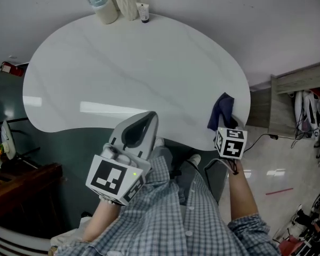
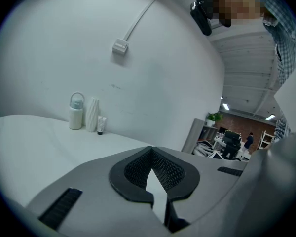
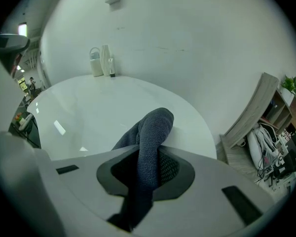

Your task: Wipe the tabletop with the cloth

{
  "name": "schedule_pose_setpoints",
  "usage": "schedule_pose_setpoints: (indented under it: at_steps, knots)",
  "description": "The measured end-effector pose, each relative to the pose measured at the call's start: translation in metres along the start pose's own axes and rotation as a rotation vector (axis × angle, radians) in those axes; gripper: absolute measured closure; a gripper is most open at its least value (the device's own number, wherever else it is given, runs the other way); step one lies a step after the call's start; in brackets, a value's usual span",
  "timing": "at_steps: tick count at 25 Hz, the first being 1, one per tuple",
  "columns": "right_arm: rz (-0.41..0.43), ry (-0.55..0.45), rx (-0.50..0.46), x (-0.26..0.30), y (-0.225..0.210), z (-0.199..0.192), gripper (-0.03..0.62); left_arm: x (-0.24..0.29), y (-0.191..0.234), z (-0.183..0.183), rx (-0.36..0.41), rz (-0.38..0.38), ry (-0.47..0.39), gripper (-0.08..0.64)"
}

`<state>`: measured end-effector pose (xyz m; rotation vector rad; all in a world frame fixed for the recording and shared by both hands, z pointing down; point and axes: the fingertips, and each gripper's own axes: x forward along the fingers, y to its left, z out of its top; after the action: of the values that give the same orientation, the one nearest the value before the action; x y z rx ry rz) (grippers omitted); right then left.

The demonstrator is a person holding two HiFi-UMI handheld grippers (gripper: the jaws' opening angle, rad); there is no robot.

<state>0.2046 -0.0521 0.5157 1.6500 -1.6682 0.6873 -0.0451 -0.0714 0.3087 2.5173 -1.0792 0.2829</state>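
we are holding a dark blue knitted cloth in the right gripper, whose jaws are clamping tight on it. the cloth is bunching at the right edge of the white rounded tabletop. the left gripper is hovering over the near edge, jaws together and empty. a white bottle with a pale blue lid, a ribbed white vase and a small white tube are standing together at the far edge.
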Motion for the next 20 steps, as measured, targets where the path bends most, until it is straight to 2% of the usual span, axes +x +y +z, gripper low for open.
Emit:
schedule_pose_setpoints:
  at_steps: [11, 20]
  knots:
    - [0.091, -0.006, -0.073, 0.009, 0.076, 0.024, 0.540, -0.022, 0.041, 0.004, -0.018, 0.046, -0.020, 0.555]
    - [0.188, -0.012, -0.181, 0.016, 0.139, 0.045, 0.540, -0.040, 0.066, 0.002, -0.045, 0.092, -0.034, 0.555]
